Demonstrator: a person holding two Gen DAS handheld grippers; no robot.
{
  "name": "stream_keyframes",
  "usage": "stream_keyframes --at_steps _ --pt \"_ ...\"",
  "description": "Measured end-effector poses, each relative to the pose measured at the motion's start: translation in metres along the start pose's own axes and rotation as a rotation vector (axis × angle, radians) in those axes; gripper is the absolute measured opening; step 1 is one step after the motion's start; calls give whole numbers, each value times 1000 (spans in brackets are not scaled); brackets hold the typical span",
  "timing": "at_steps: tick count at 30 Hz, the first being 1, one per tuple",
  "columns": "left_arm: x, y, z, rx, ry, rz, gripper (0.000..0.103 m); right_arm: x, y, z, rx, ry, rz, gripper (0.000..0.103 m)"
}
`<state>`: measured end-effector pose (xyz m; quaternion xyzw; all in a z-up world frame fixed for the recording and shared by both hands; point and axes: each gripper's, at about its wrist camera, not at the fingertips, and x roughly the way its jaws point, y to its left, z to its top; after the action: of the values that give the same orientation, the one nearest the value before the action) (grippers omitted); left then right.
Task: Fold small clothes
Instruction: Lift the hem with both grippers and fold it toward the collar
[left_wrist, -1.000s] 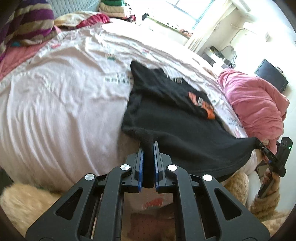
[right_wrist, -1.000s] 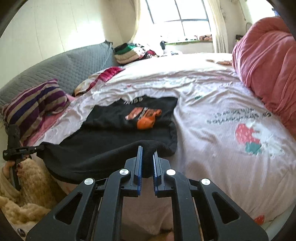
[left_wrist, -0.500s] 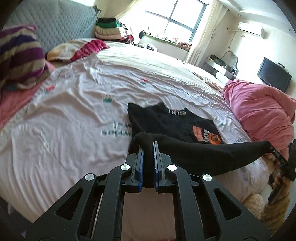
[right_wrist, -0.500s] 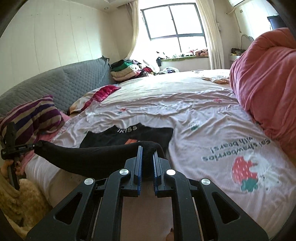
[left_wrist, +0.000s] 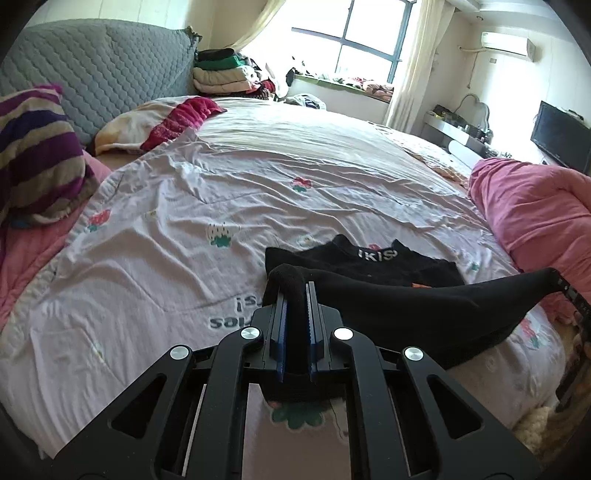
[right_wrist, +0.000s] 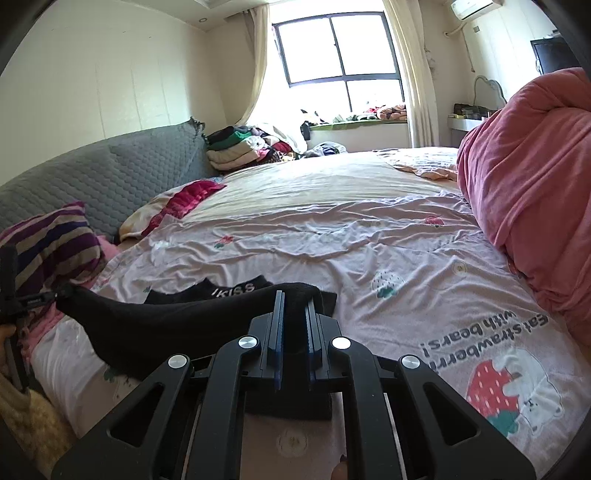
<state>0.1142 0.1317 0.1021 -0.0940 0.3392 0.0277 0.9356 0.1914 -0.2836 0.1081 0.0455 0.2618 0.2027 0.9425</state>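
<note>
both claws, the left claw (left_wrist: 295, 314) and the right claw (right_wrist: 293, 325), pinch the hem corners of the black shirt (left_wrist: 388, 295), lifted over the bed (left_wrist: 221, 192); mid-fold, next lay hem onto collar.

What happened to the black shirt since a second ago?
Both grippers, left and right, lifted the near edge of the black shirt and carried it forward over the rest, so less of the orange print shows. Nothing was let go: both stay shut on the same two corners. The shirt's collar end still lies on the bed, and the pink quilt and striped pillow have not moved.
</note>
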Motion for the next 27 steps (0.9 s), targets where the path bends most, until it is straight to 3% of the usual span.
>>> stream_keyframes --at_steps 12,27 --pt "43 8 13 11 21 43 3 52 -6 10 15 21 -31 8" --pt "124 13 13 27 86 124 3 130 -24 -13 9 112 -98 8"
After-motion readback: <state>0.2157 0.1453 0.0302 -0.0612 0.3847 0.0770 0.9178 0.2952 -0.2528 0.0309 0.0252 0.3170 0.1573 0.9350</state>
